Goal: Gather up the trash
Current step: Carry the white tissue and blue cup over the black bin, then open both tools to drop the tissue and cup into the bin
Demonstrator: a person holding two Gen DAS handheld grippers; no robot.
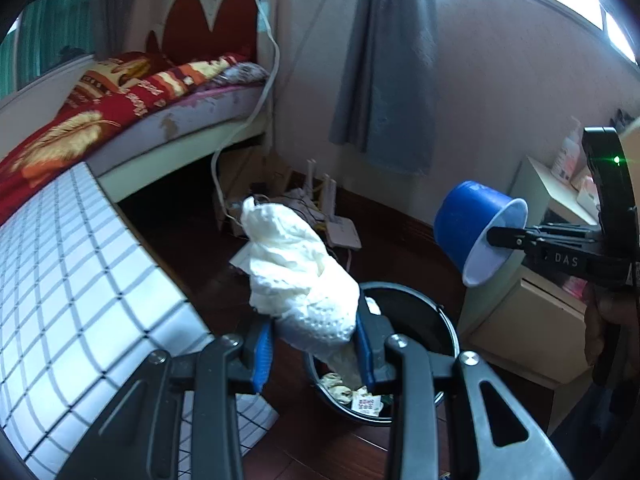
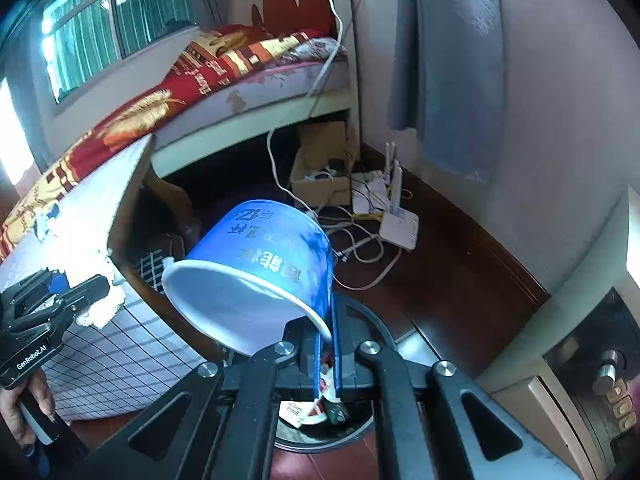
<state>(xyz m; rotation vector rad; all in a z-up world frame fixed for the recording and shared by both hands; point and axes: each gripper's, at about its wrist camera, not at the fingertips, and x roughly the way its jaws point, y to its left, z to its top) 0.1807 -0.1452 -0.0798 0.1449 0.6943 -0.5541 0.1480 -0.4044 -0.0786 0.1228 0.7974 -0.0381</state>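
Your left gripper (image 1: 316,344) has its blue pads pinching one crumpled wad of white paper towel (image 1: 302,276). The wad stands up out of the jaws, directly over the near rim of the black trash bin (image 1: 448,320), presumably so a release drops it straight in.

Your right gripper (image 2: 329,356) has its fingers pressed nearly together on the rim wall of one blue paper cup (image 2: 264,256), one finger inside and one outside. The cup hangs mouth toward the camera, tilted, above the same bin (image 2: 376,328). I judge this rim hold was chosen because the cup body is too wide for the jaws.

Count: two grippers, two pieces of trash in hand, one bin. The bin already holds several small wrappers (image 1: 362,396); the exact number cannot be told.
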